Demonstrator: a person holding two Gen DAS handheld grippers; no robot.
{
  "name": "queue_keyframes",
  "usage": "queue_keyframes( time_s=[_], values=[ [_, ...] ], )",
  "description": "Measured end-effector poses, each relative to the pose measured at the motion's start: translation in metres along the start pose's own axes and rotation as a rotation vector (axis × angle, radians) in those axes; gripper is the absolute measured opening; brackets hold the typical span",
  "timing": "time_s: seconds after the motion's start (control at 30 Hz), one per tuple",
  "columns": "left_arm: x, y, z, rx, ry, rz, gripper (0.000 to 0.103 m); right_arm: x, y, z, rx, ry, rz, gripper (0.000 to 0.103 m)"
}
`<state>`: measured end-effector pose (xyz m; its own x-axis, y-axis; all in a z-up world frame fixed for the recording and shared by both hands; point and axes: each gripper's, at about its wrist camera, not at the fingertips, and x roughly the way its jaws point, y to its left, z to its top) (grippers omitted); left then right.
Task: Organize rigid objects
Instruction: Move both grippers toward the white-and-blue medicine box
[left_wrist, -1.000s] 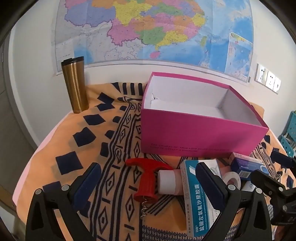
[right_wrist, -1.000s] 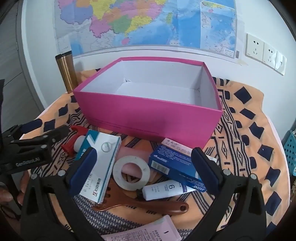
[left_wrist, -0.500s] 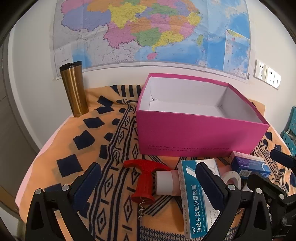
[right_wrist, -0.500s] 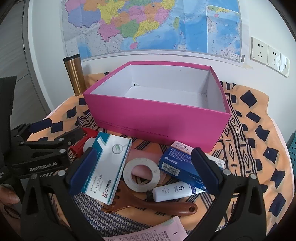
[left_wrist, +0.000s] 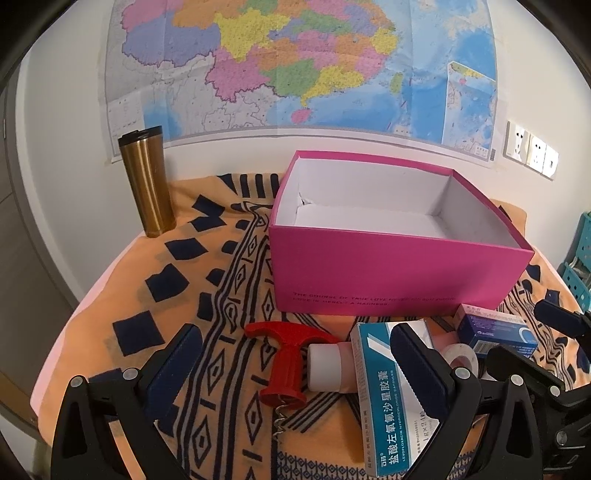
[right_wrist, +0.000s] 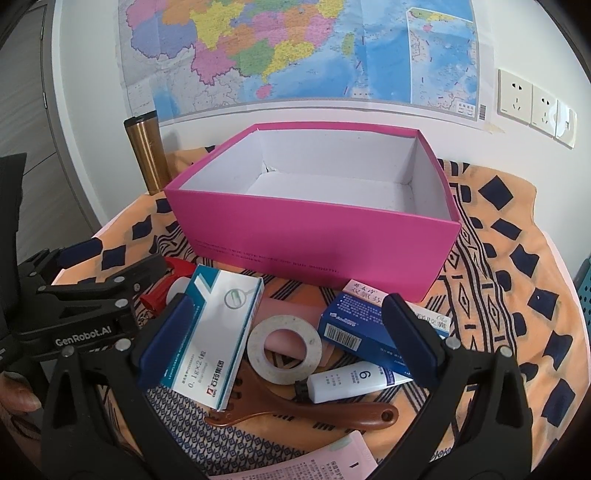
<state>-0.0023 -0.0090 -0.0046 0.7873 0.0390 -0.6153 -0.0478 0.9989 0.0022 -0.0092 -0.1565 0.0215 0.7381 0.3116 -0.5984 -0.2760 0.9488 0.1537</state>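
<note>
An empty pink box (left_wrist: 391, 273) (right_wrist: 314, 236) stands open on the patterned cloth. In front of it lie a red corkscrew (left_wrist: 286, 358), a white-capped pink bottle (left_wrist: 328, 367), a teal medicine carton (left_wrist: 384, 402) (right_wrist: 214, 332), a tape roll (right_wrist: 282, 345), a blue carton (right_wrist: 364, 332) (left_wrist: 495, 332), a white tube (right_wrist: 354, 380) and a brown wooden comb (right_wrist: 295, 410). My left gripper (left_wrist: 295, 365) hangs open above the corkscrew and bottle. My right gripper (right_wrist: 284, 332) hangs open above the tape roll. Neither holds anything.
A gold tumbler (left_wrist: 147, 184) (right_wrist: 146, 158) stands at the back left by the wall. A pink paper slip (right_wrist: 325, 461) lies at the near edge. A teal crate (left_wrist: 580, 266) sits off the table's right side. A map covers the wall.
Both grippers have pulled back and risen a little, so the box and items look farther away. Nothing on the cloth has moved, and both stay open.
</note>
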Motion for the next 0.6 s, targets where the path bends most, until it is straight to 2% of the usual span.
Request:
queue_keyframes(
  time_s=[0.6],
  values=[
    [-0.0004,-0.0027,0.0019,0.003,-0.004,-0.002,0.103,0.0029,-0.0011,-0.0007,0.013,0.011,0.014,0.102]
  ],
)
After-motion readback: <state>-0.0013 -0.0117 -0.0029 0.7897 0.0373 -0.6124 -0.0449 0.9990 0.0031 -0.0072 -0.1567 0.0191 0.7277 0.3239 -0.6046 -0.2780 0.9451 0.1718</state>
